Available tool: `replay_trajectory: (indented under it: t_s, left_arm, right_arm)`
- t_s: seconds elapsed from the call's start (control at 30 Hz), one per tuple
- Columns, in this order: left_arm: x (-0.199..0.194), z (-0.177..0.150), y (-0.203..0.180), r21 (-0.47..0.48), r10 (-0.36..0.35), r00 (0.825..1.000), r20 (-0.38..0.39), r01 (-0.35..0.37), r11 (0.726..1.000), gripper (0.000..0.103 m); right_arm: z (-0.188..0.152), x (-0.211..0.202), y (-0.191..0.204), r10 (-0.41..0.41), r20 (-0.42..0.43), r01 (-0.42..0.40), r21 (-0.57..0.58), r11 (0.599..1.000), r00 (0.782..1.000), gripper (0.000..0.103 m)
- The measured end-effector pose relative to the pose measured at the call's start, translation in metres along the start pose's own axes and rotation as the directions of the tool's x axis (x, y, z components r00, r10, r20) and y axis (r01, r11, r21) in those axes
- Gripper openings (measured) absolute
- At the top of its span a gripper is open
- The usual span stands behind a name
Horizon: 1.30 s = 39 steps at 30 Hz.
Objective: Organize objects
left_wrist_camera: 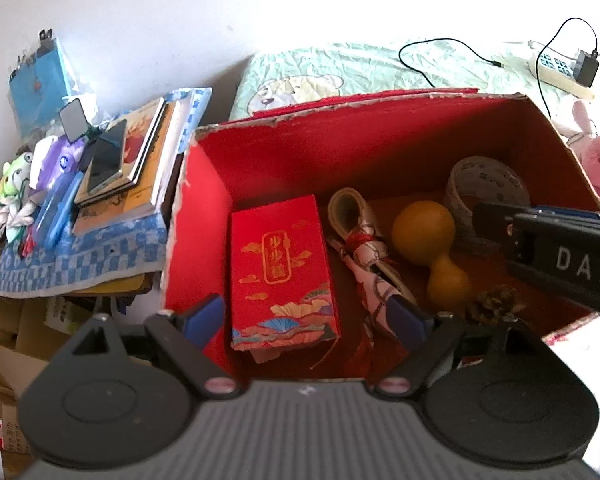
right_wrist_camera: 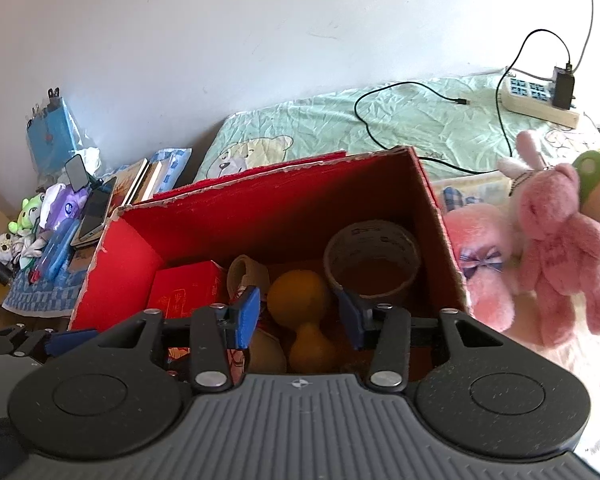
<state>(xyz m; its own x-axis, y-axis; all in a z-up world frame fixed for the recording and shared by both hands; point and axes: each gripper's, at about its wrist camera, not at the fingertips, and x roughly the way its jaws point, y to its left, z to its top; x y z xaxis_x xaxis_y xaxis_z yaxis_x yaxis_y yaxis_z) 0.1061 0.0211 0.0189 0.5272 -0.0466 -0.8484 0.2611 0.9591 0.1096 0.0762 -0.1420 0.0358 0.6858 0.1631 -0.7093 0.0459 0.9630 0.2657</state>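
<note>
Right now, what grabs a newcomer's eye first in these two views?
The open red box fills both views, holding a red packet box at left, a yellow gourd in the middle and a tape roll at far right. Pink plush toys lie on the bed just right of it.

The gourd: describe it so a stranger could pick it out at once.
Find the open red cardboard box beside the bed. On its floor, the gourd lies between a folded fan and a tape roll. Nothing else there is smooth, orange-yellow and double-bulbed.
</note>
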Motion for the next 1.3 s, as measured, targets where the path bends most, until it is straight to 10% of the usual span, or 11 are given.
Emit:
replay_trajectory:
  t_s: [0.7, 1.3]
  left_arm:
    - [-0.06, -0.033, -0.018, -0.082, 0.042, 0.998, 0.043, -0.038, 0.996, 0.088]
    - [-0.054, -0.071, -0.051, -0.142, 0.096, 0.992, -0.083, -0.107, 0.984, 0.088]
  right_arm:
    - [-0.024, -0.065, -0.014, 0.072, 0.058, -0.069, -0.048, 0.996, 0.996, 0.051]
    - [-0.054, -0.076, -0.037, 0.151, -0.045, -0.154, -0.091, 0.984, 0.988, 0.051]
